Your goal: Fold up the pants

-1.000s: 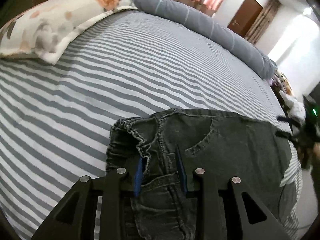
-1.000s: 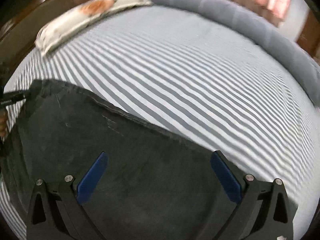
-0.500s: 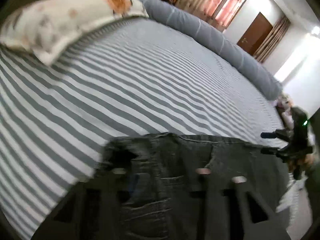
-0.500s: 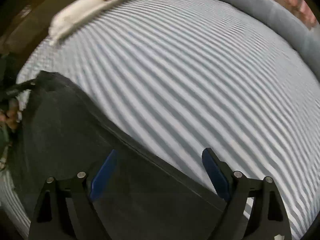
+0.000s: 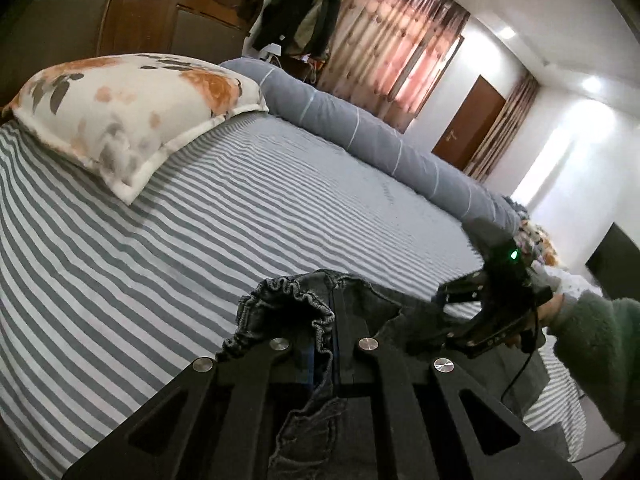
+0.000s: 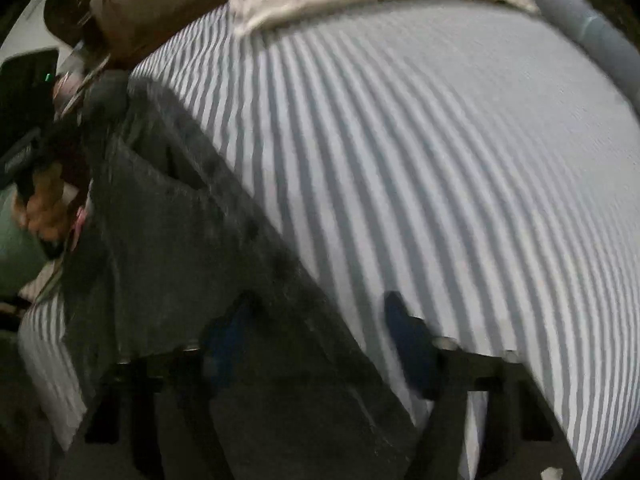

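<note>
Denim pants (image 5: 304,312) pinched in left claw (image 5: 334,344).

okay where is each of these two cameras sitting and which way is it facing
Left wrist: on the left gripper, shut on the pants waistband, facing across the striped bed toward the pillow; right gripper, hand and green sleeve show.
Right wrist: on the right gripper, steeply down at the pants edge, jaws just closing.
Shared: pants, bed, pillow.

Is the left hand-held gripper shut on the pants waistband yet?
Yes, shut on it. The left hand-held gripper has its jaws together, and the elastic waistband of the pants bunches up between them, lifted off the bed.
</note>
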Available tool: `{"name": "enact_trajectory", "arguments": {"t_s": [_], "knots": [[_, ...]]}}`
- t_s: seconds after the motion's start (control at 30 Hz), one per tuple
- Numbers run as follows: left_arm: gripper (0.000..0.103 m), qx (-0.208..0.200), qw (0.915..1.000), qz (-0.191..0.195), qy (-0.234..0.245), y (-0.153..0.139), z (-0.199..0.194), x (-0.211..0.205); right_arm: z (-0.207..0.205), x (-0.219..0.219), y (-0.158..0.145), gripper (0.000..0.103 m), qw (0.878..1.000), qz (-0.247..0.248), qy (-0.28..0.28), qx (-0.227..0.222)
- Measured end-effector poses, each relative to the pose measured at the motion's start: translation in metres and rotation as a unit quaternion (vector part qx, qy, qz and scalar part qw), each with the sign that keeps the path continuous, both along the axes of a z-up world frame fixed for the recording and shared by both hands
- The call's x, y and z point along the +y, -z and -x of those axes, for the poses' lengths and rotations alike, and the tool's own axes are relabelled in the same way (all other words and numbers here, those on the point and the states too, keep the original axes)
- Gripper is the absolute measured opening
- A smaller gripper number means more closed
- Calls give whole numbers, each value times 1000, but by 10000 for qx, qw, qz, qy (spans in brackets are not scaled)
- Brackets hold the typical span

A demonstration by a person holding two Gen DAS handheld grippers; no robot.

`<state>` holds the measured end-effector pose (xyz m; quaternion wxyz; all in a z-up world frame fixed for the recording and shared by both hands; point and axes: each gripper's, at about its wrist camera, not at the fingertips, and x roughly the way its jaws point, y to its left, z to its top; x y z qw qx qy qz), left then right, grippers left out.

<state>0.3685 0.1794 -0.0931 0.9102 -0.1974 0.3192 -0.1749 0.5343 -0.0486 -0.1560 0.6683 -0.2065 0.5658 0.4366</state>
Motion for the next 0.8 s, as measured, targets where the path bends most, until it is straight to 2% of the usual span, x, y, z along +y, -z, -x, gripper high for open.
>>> {"name": "enact_trajectory", "arguments": {"t_s": [0.17,0.23,0.4,0.47,0.53,0.63,0.7,0.8], "knots": [[5,2,9999,17,-148,1,0,5,6,-49,4,38,9984,518,158,129],[5,-16,9998,108,-144,0,2,6,6,-72,6,36,9967,739,334,96],[5,-15,9998,30,-193,-3,2,4,11,-127,9,36,9888,1227,854,-7],[5,35,9997,17,-255,-2,-2,3,15,-140,7,19,9866,1179,1123,-120],[5,69,9994,-23,-333,-1,-3,1,23,-136,-3,8,9858,1087,1221,-390],[5,54,9987,26,-508,-2,-3,6,33,-129,-24,6,9834,993,1216,-911],[5,11,9981,14,-622,-2,-2,10,30,-134,-37,6,9807,703,1455,-1098],[5,156,9972,-180,-711,9,-8,6,21,-129,-23,7,9791,775,1583,-1011]]}}
